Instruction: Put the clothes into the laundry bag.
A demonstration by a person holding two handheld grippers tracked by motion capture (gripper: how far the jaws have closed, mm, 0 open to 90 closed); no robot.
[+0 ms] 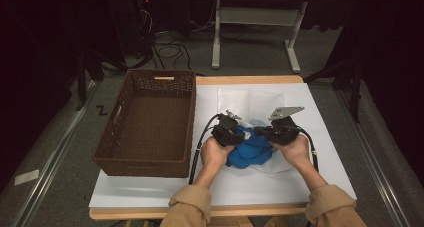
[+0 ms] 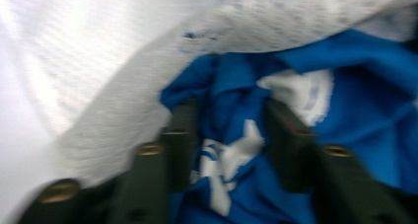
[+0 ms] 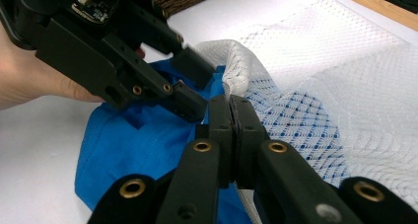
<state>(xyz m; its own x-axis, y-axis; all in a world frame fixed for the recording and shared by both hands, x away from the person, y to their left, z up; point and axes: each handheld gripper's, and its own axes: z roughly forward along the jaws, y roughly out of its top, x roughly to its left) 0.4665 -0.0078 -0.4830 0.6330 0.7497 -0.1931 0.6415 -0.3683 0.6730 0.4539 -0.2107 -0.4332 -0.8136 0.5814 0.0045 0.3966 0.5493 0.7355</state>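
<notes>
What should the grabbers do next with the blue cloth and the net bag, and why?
Probably the left gripper should push the blue cloth further into the white mesh bag. The right gripper is shut on the bag's edge, the left one's jaws are open over the cloth, and much of it lies outside.

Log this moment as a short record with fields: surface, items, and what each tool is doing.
surface: white table top with a wooden edge
basket: brown wicker basket, at the table's left side, nothing seen inside
mesh bag: white mesh bag, lying on the table, its near edge lifted
cloth: blue cloth, bunched at the bag's lifted edge
left tool: jaws open, astride the blue cloth
right tool: jaws shut on the mesh bag's edge
hands: one on each tool, tan sleeves at the near edge
</notes>
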